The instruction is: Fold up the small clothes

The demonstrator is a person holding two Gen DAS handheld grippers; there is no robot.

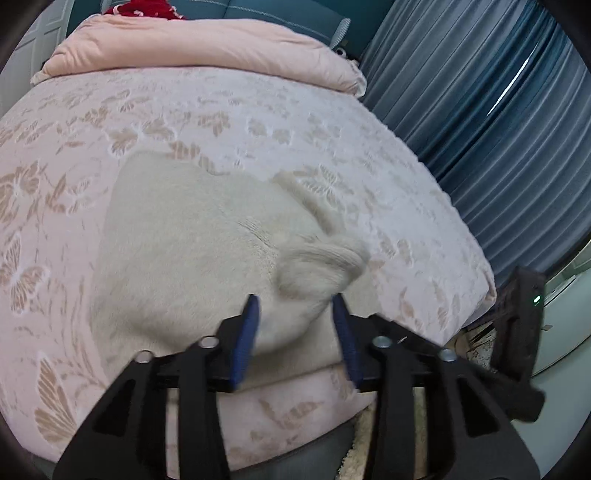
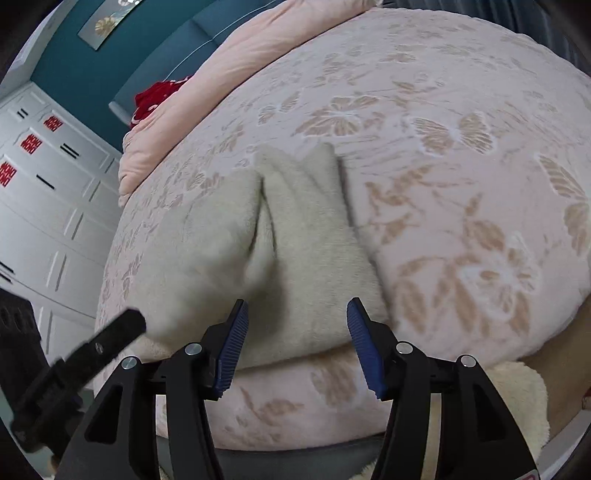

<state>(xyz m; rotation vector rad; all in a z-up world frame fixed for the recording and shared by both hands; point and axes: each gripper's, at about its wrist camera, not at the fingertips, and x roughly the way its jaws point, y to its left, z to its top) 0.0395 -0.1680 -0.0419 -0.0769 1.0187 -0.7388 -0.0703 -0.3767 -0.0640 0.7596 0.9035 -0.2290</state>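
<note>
Fingers of the left gripper (image 1: 295, 306) stand partly apart with nothing pinched between their blue pads; the cream knit garment (image 1: 207, 251) lies just beyond the tips, its ribbed cuff (image 1: 325, 258) curled up on itself near the right pad. Over on the other side, the right gripper (image 2: 297, 314) is likewise parted and empty, poised above the near edge of the same garment (image 2: 295, 258), which in that view shows one panel lapped over another along a deep crease running away from the camera. Judging by this, a first fold or two seems already laid: the piece reads as a compact, roughly rectangular bundle, not a spread-out shape. Still, the bunched cuff and the loose, uneven flap suggest it wants tidying and probably one more fold before it counts as done. No other small clothes are visible waiting nearby. Underneath is a bed (image 1: 332, 140) with a pale pink cover patterned in tan flowers and butterflies, the garment resting close to its near edge. A folded peach quilt (image 1: 207, 48) sits at the far end, with something red (image 1: 140, 7) behind it. Blue-grey curtains (image 1: 480, 92) hang along one side, a teal wall (image 2: 66, 62) and white panelled wardrobe doors (image 2: 48, 192) along the other.
</note>
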